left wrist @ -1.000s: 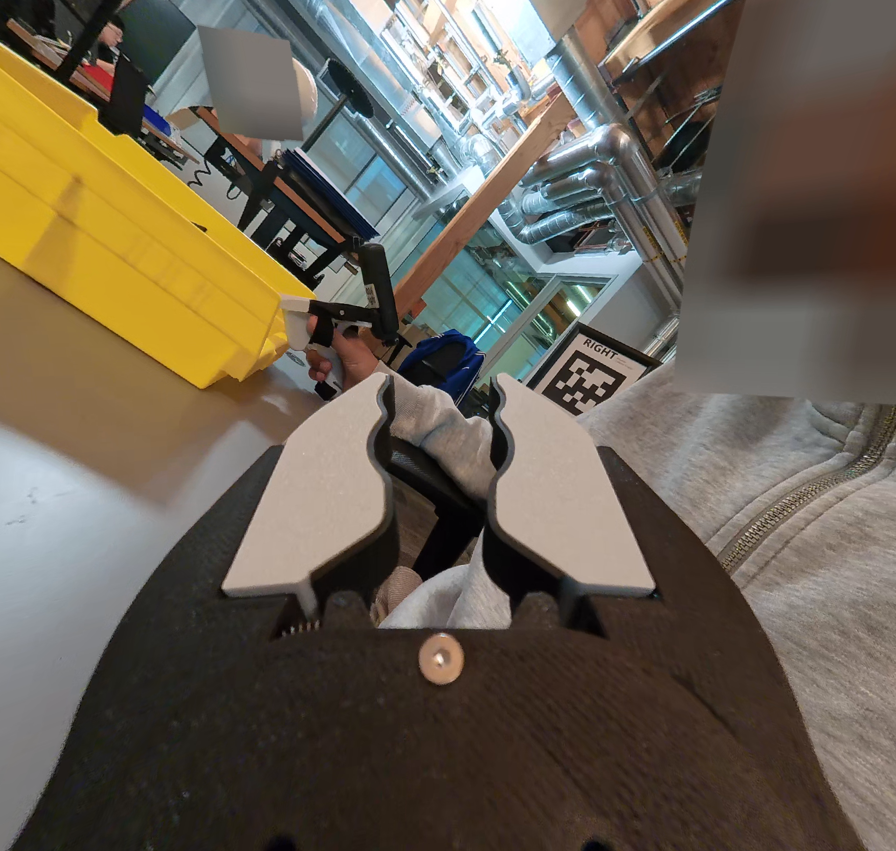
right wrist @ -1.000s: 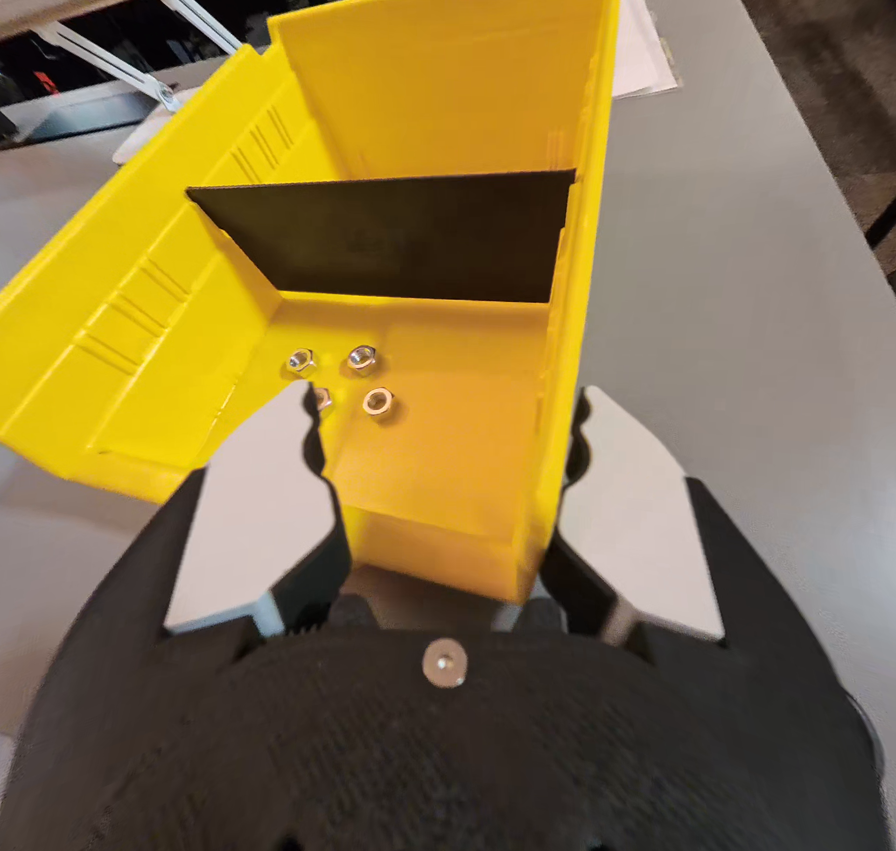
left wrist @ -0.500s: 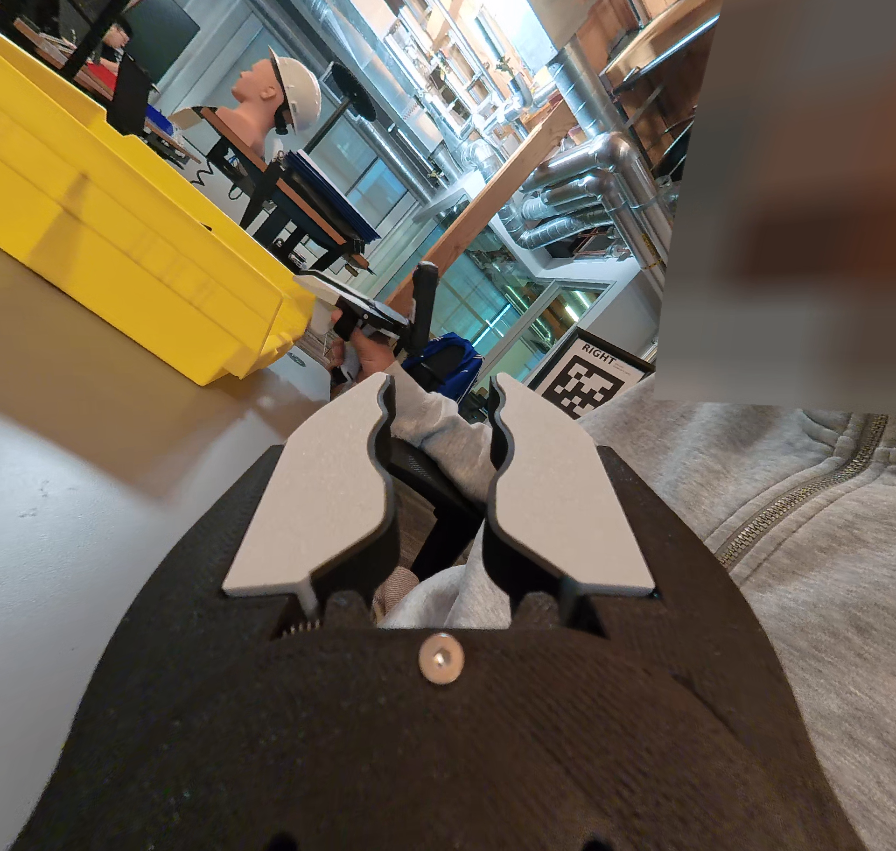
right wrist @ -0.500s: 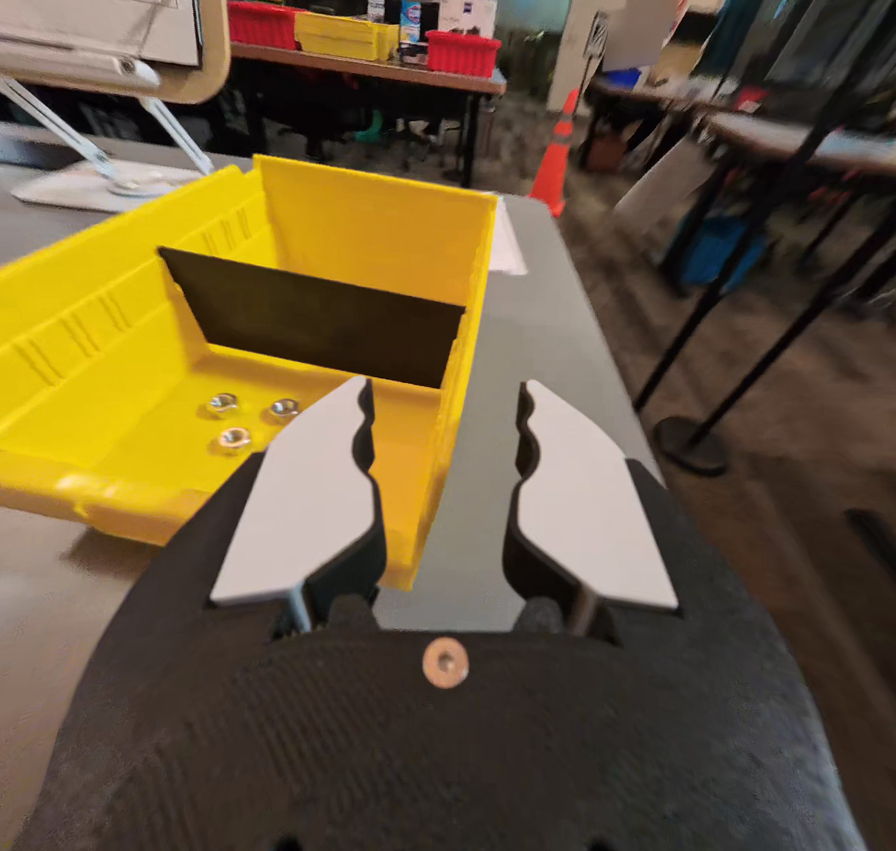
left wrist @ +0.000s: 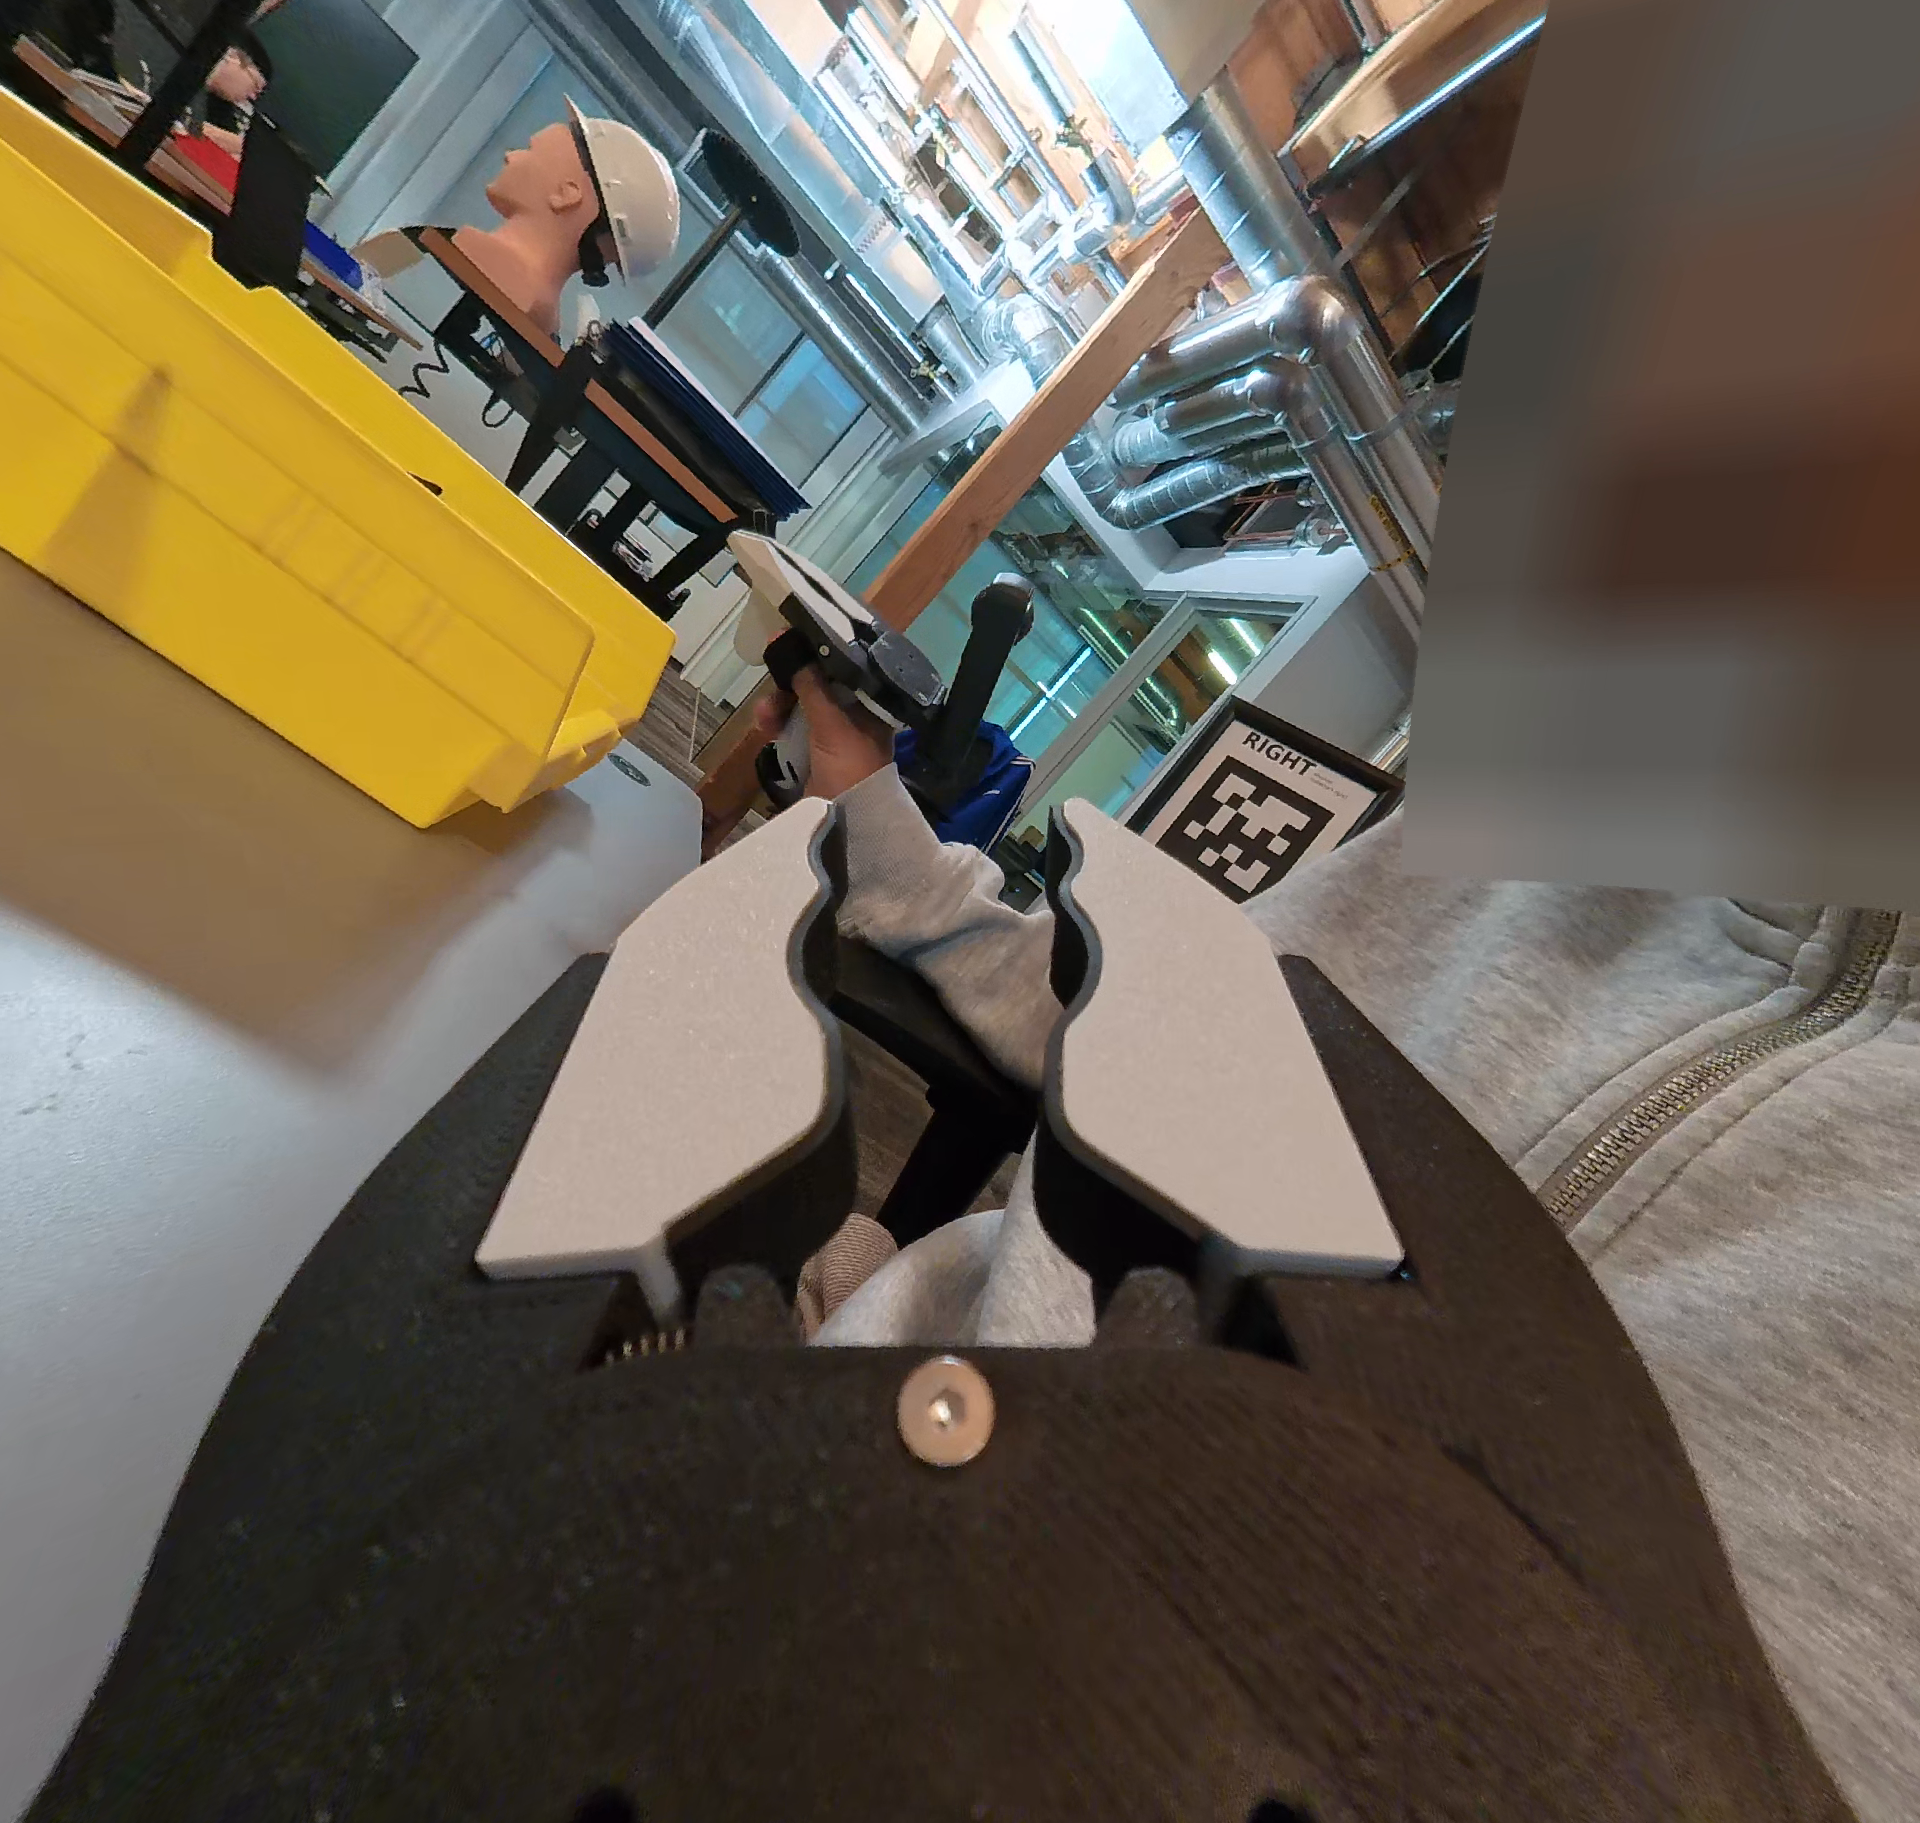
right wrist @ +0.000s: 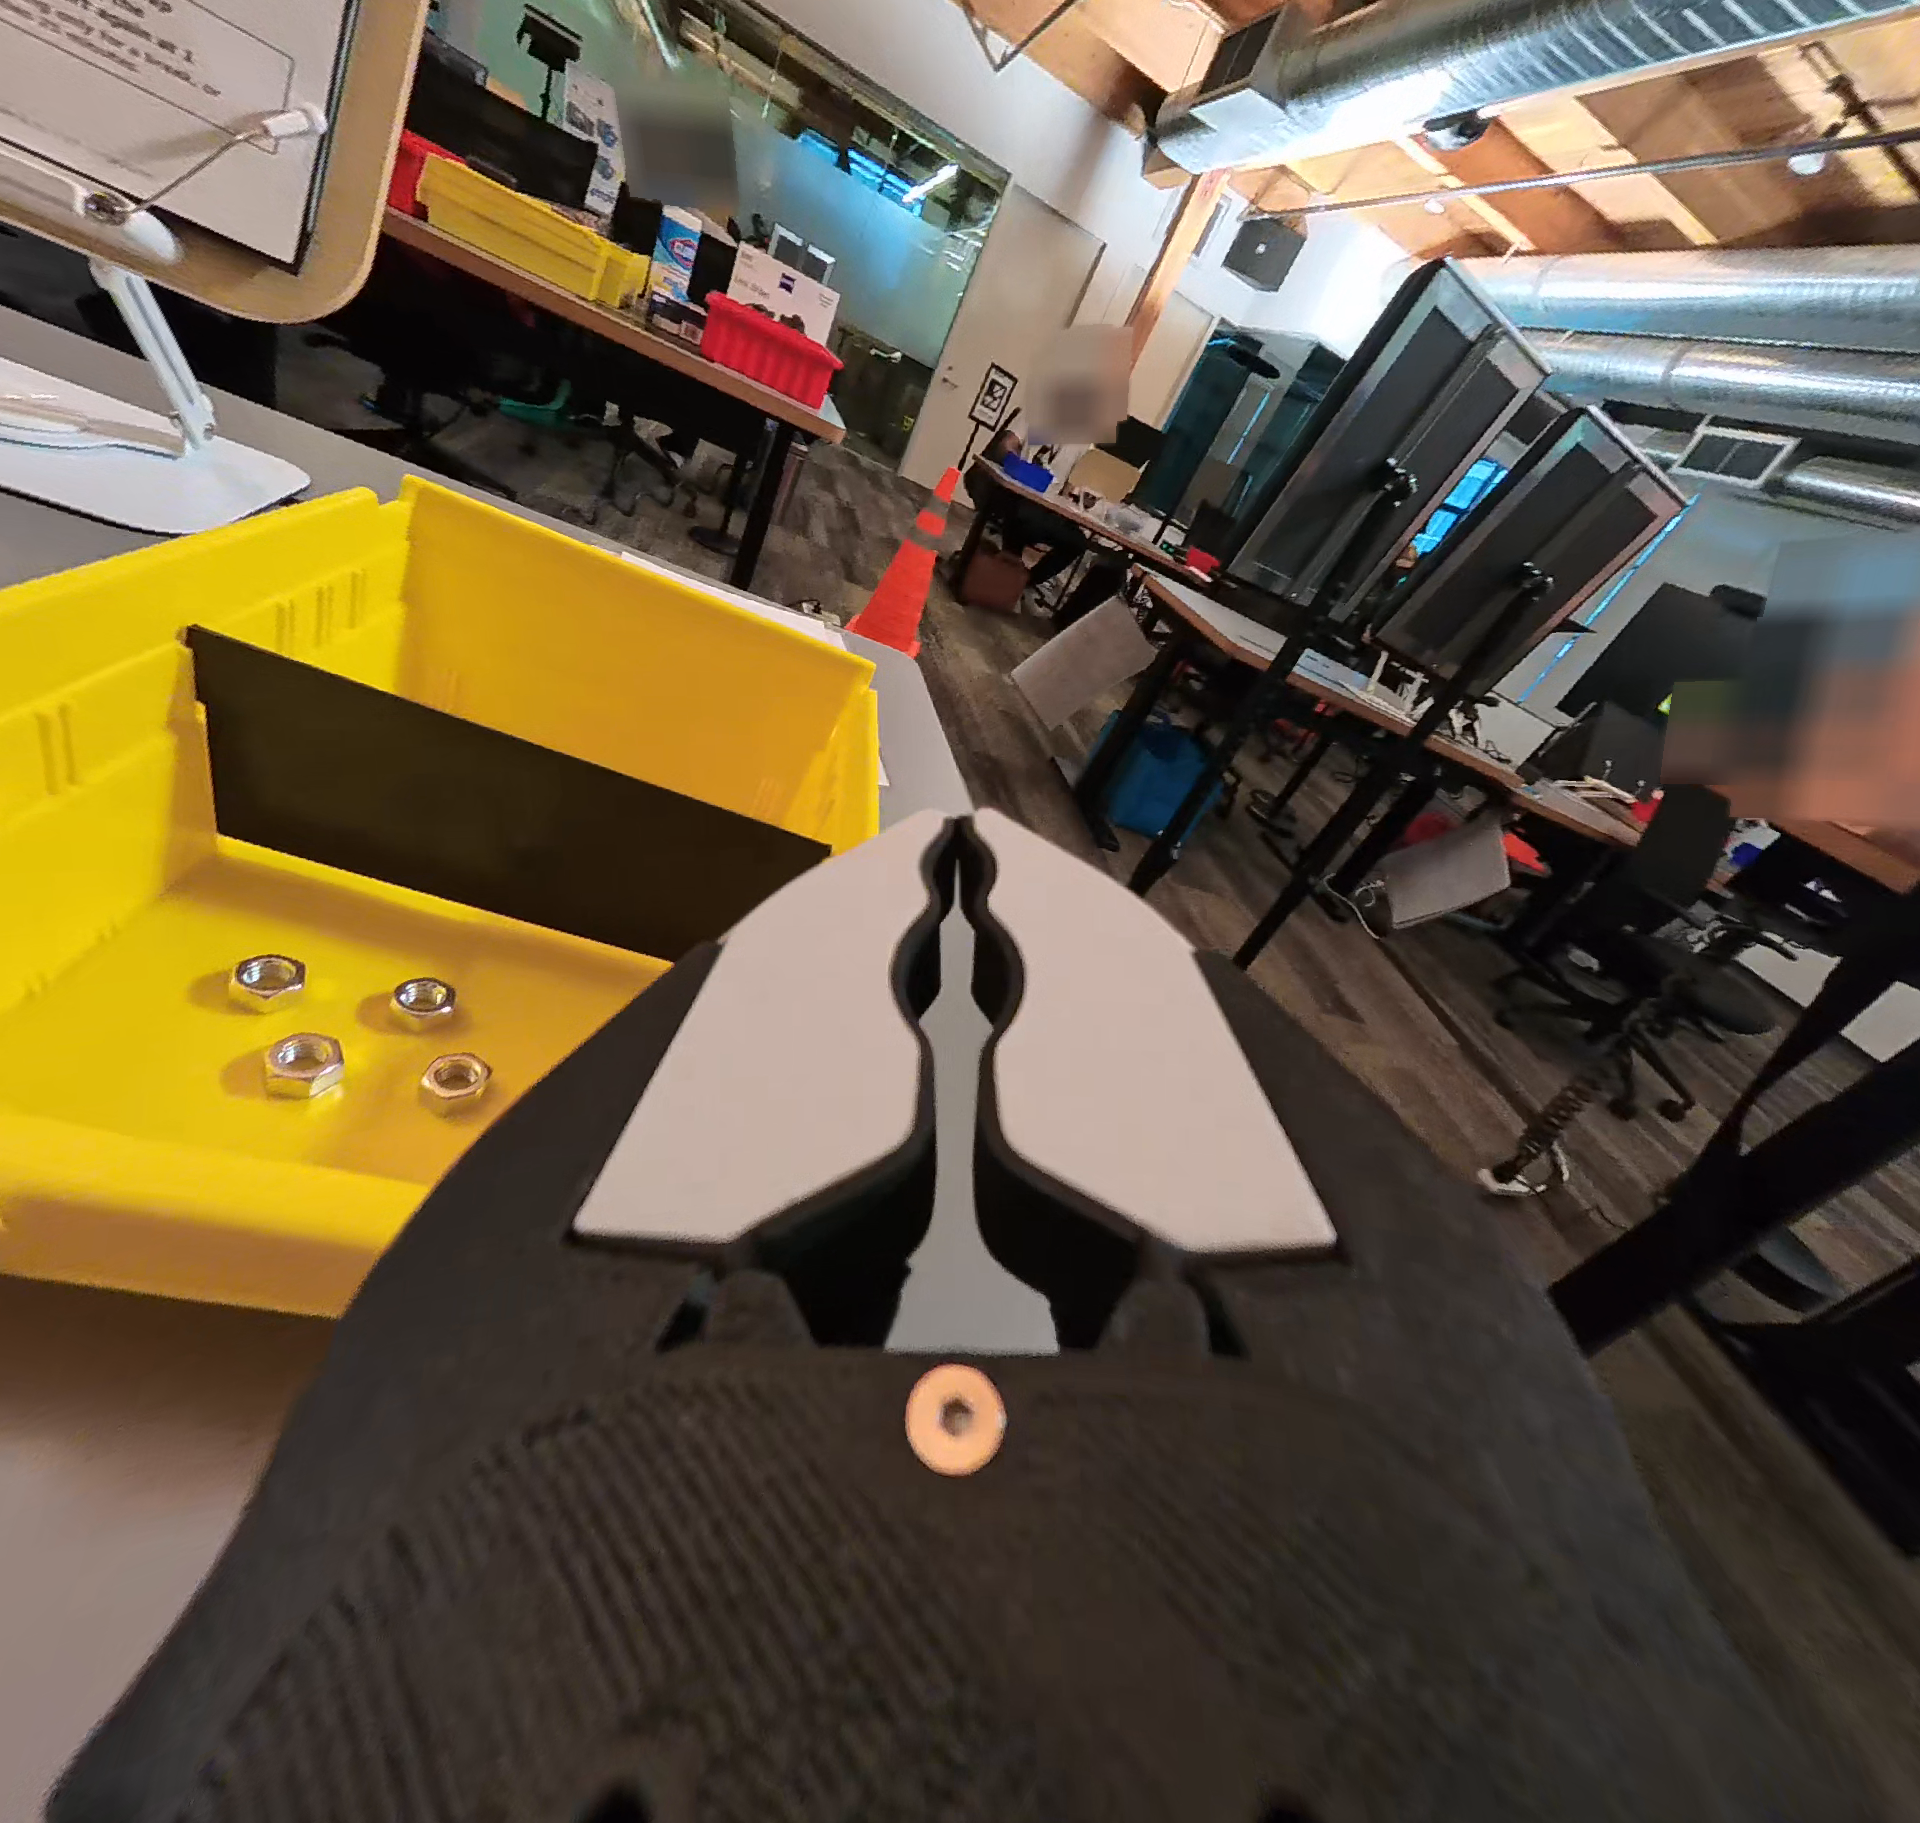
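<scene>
A yellow bin [right wrist: 623, 672] with a black divider [right wrist: 499, 817] stands on the grey table [right wrist: 125, 1410]. Several steel hex nuts [right wrist: 343, 1030] lie loose in its near compartment. My right gripper [right wrist: 961, 823] is shut and empty, raised above the table just right of the bin's near right corner. It also shows far off in the left wrist view [left wrist: 821, 620], held by a hand beside the bin [left wrist: 260, 568]. My left gripper [left wrist: 940, 838] is open and empty, low over the table edge, with a grey sleeve [left wrist: 935, 900] between its fingers.
A person in a grey zip hoodie [left wrist: 1610, 1098] fills the right of the left wrist view. A paper stand [right wrist: 177, 59] rises behind the bin. An orange cone [right wrist: 914, 568], desks and chairs stand beyond the table's right edge. A helmeted mannequin head [left wrist: 592, 204] sits far back. About 40 centimeters separates my left fingertips from my right.
My right gripper has risen and tilted up away from the bin, and its jaws have gone from wide open to shut. The left gripper has hardly moved.
</scene>
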